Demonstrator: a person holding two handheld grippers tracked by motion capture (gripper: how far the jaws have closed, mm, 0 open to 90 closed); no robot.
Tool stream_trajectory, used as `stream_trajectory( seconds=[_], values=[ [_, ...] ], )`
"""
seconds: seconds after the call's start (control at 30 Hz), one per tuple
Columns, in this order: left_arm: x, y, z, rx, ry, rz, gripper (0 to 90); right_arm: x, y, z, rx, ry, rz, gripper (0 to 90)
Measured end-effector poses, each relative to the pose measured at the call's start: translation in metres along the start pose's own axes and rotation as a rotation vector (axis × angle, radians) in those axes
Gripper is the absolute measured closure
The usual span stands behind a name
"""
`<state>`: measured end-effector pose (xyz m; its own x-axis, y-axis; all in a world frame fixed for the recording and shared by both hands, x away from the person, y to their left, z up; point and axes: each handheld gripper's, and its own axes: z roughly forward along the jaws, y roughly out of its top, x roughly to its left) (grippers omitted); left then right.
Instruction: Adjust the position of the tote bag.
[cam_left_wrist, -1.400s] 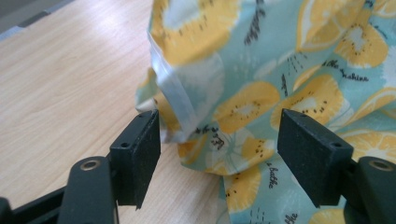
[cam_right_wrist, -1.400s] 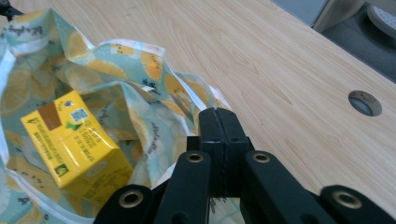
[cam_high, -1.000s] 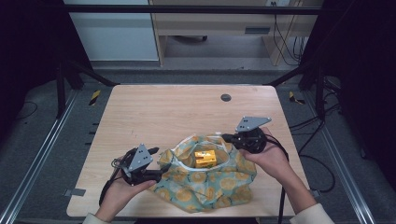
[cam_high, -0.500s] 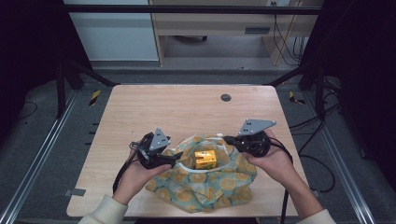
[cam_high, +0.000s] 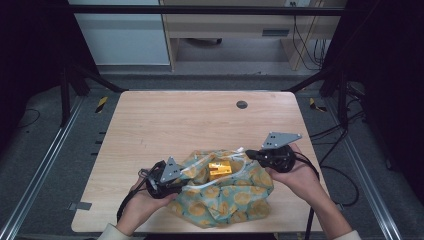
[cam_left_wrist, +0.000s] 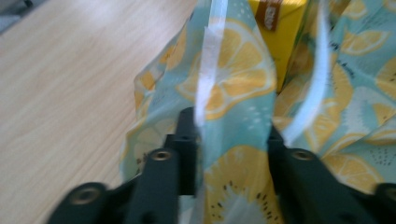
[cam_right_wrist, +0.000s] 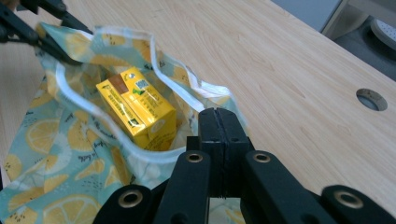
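A teal cloth bag (cam_high: 225, 197) printed with lemon slices lies at the table's near edge with its mouth held apart. Inside it stands a yellow drink carton (cam_high: 220, 170), also clear in the right gripper view (cam_right_wrist: 135, 112). My left gripper (cam_high: 181, 186) is at the bag's left rim. In the left gripper view its jaws (cam_left_wrist: 231, 126) stand apart, with the white-trimmed rim (cam_left_wrist: 208, 70) running between them. My right gripper (cam_high: 248, 154) is at the right rim, and its jaws (cam_right_wrist: 218, 116) are pressed together on the bag's edge (cam_right_wrist: 187, 79).
The wooden table (cam_high: 175, 125) stretches bare beyond the bag, with a round cable hole (cam_high: 242, 104) near its far edge. The same hole (cam_right_wrist: 371, 99) appears in the right gripper view. Cables trail from both grippers off the near edge.
My left gripper swung up over the bag's left side, then came back down to the left rim. The right gripper stayed on the right rim, and the mouth is wider.
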<state>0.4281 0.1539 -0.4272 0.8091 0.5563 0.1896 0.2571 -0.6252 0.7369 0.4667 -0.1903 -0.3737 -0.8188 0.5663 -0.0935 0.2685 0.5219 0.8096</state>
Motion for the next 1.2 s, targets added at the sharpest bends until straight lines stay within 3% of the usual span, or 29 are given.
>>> stream_trajectory(
  seconds=[0.17,0.4,0.47,0.6,0.7,0.93,1.2],
  values=[
    [0.0,0.003,-0.007,-0.063,0.054,0.006,82.6,-0.002,-0.008,0.005,0.015,0.0,0.017,85.1],
    [-0.004,0.005,-0.017,-0.13,0.085,0.006,86.9,-0.004,-0.013,0.011,0.027,0.003,0.021,74.6],
    [-0.003,0.005,-0.02,-0.139,0.086,0.008,87.0,-0.004,-0.015,0.013,0.038,0.0,0.019,76.1],
    [-0.002,0.004,-0.023,-0.16,0.086,-0.001,86.8,-0.006,-0.016,0.016,0.049,0.007,0.016,90.0],
    [-0.001,0.003,-0.024,-0.171,0.083,-0.009,86.8,-0.006,-0.016,0.015,0.045,0.004,0.016,90.0],
    [-0.007,0.002,-0.024,-0.196,0.045,-0.005,86.9,0.002,-0.014,-0.009,-0.007,-0.001,0.009,90.0],
    [-0.022,0.0,-0.025,-0.23,-0.006,0.025,87.1,0.025,-0.038,-0.044,-0.054,-0.005,0.02,90.0]
  ],
)
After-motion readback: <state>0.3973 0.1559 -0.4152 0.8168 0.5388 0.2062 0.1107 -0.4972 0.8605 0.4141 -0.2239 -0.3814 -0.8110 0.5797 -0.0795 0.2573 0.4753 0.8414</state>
